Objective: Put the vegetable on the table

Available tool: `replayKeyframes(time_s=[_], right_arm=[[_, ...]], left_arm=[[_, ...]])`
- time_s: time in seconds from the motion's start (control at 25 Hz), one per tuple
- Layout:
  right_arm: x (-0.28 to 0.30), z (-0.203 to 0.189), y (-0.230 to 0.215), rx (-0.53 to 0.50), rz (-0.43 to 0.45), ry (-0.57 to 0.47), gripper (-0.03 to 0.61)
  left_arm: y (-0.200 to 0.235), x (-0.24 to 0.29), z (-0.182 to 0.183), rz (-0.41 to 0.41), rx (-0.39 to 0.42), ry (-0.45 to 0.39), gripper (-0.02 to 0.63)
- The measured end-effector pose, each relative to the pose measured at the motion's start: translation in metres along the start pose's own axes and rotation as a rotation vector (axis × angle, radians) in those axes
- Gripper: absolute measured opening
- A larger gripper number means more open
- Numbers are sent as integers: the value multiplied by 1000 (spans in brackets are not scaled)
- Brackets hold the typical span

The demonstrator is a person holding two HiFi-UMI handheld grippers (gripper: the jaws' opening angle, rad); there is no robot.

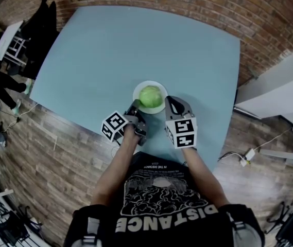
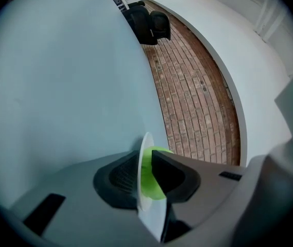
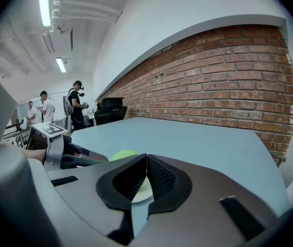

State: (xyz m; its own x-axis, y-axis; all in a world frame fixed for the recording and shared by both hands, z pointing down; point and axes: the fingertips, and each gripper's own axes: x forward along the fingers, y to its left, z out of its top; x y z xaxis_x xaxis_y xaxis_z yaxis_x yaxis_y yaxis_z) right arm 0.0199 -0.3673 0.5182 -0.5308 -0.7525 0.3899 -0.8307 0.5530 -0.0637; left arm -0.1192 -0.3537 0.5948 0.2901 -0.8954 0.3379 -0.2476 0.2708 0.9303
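A round green vegetable (image 1: pixel 150 95) lies on a white plate (image 1: pixel 152 83) near the front edge of the light blue table (image 1: pixel 136 45). My left gripper (image 1: pixel 135 106) is at the plate's left rim. In the left gripper view the plate (image 2: pixel 142 199) stands edge-on between the jaws, and my left gripper (image 2: pixel 146 161) is shut on it, with the vegetable (image 2: pixel 149 185) just beyond. My right gripper (image 1: pixel 170 100) sits beside the plate's right side. Its jaws (image 3: pixel 146 159) are shut with nothing between them; the vegetable (image 3: pixel 123 155) and plate (image 3: pixel 141 192) show behind them.
Brick floor surrounds the far side of the table and wood floor the near side. Black chairs (image 1: pixel 39 30) stand at the left corner, and a white structure (image 1: pixel 275 91) at the right. A cable with a plug (image 1: pixel 247 155) lies on the floor. Several people (image 3: pixel 44 107) stand far off.
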Motion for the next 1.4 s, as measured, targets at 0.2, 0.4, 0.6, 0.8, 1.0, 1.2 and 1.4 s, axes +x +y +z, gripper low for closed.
replayKeyframes(time_s=[0.2, 0.4, 0.6, 0.8, 1.0, 1.2, 1.4], right_arm=[[0, 0, 1, -5, 2, 0, 9], [1, 0, 2, -8, 3, 5, 9], [1, -3, 2, -9, 3, 14, 9], [0, -4, 2, -15, 3, 23, 9], [-2, -3, 7, -19, 10, 19, 9], [-2, 1, 13, -14, 20, 8, 9], [-7, 11, 22, -8, 34, -24, 9]], left_arm=[[3, 0, 4, 69, 54, 5, 72], [14, -2, 5, 181, 121, 29, 72], [19, -3, 4, 223, 147, 43, 74], [17, -3, 5, 286, 270, 65, 73], [-1, -7, 16, 302, 447, 28, 72], [-28, -11, 18, 231, 550, 12, 72], [-52, -22, 9, 160, 639, 21, 41]])
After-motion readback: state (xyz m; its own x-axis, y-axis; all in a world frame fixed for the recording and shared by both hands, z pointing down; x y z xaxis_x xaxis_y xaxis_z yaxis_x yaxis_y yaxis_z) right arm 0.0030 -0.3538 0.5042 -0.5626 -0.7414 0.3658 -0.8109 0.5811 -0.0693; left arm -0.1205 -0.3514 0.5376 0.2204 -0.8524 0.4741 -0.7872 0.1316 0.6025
